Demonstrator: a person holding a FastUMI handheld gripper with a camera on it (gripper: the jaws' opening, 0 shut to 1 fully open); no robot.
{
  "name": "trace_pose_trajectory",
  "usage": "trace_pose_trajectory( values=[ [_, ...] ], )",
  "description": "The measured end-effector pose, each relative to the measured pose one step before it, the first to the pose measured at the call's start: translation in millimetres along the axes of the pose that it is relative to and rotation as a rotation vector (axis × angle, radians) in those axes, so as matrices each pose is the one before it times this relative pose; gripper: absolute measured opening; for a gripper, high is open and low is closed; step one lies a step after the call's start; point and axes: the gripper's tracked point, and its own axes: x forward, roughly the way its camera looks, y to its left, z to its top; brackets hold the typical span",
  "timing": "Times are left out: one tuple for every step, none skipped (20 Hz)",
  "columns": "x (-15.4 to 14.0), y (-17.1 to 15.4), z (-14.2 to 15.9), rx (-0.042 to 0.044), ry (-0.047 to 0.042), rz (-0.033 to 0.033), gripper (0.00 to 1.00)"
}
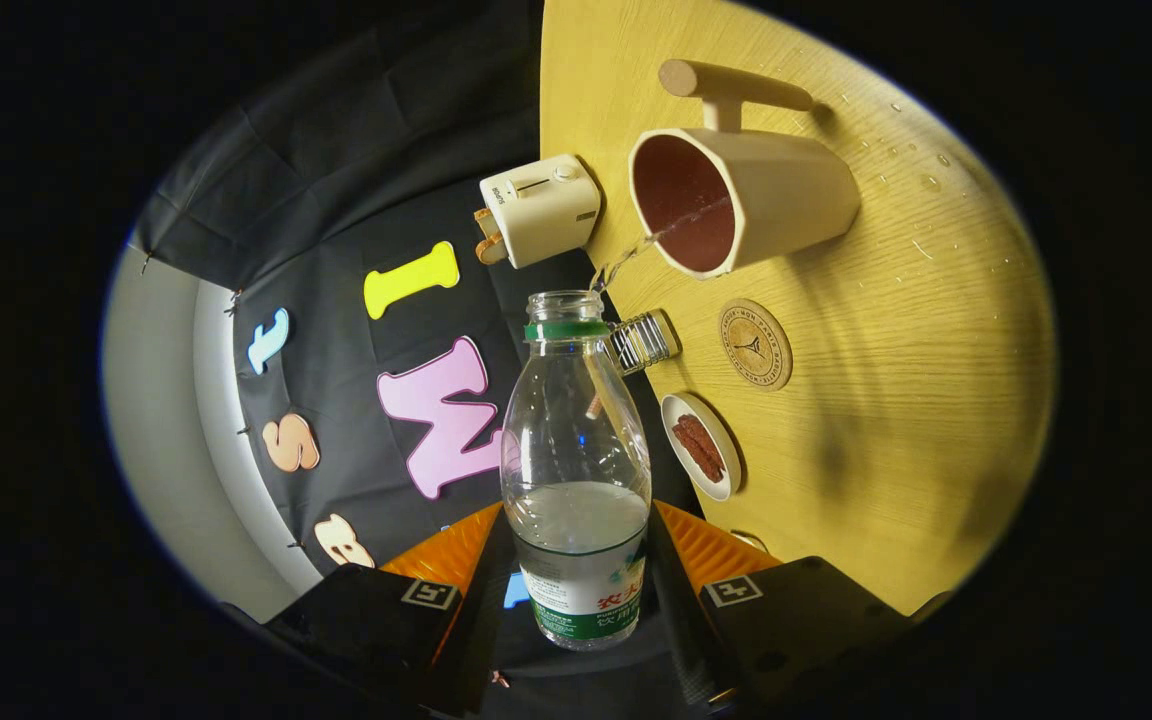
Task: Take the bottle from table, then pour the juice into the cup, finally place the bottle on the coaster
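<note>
Pouring a thin stream from its open mouth, the clear bottle (576,470) sits clamped between both gripper (576,585) fingers, long axis running ahead, neck aimed toward the cream cup (766,200) beside the coaster (755,344).

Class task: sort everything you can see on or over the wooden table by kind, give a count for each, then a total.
Bottles: 1, bottle held in the claw, pouring
Cups: 1, cup
Coasters: 1, coaster
Toasters: 1, toaster
Dishes: 1, small dish
Ribbed glasses: 1, glass
Total: 6
</note>
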Motion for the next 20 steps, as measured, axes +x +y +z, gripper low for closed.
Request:
trace_pose_trajectory(
  values=[
    [0.08,0.75,0.55,0.00714,-0.00217,0.00156,0.74],
    [0.57,0.74,-0.07,0.00722,-0.00235,0.00108,0.74],
    [1.05,0.74,0.29,0.00693,-0.00286,0.00120,0.74],
    [1.04,0.40,0.89,0.00723,-0.00190,0.00023,0.74],
    [0.91,0.90,0.13,0.00661,-0.00199,0.00052,0.74],
    [0.33,0.20,1.08,0.00571,-0.00218,0.00004,0.74],
    [-0.65,0.70,0.90,0.00618,-0.00300,0.00051,0.74],
    [-0.40,0.87,1.15,0.00759,-0.00499,0.00271,0.74],
    [-0.16,0.73,1.25,0.00810,-0.00383,0.00213,0.74],
    [0.50,-0.32,0.40,0.00609,0.00031,-0.00034,0.74],
    [0.03,-0.41,-0.77,0.00588,0.00184,-0.00267,0.74],
    [0.52,-0.18,-0.87,0.00706,0.00400,-0.00230,0.74],
    [0.64,-0.28,-0.41,0.00718,0.00387,-0.00319,0.74],
    [-0.28,0.15,0.48,0.00606,0.00122,-0.00058,0.74],
    [0.27,0.37,1.32,0.00683,-0.00119,0.00021,0.74],
    [-0.31,0.37,1.88,0.00906,-0.00121,0.00045,0.74],
    [-0.96,0.21,-1.02,0.01057,0.00030,-0.00083,0.74],
    [-0.44,0.13,-0.07,0.00966,0.00067,-0.00088,0.74],
    [-0.73,0.67,0.29,0.00854,0.00075,-0.00012,0.74],
    [-0.54,0.21,0.87,0.00849,-0.00009,0.00034,0.74]
  ],
)
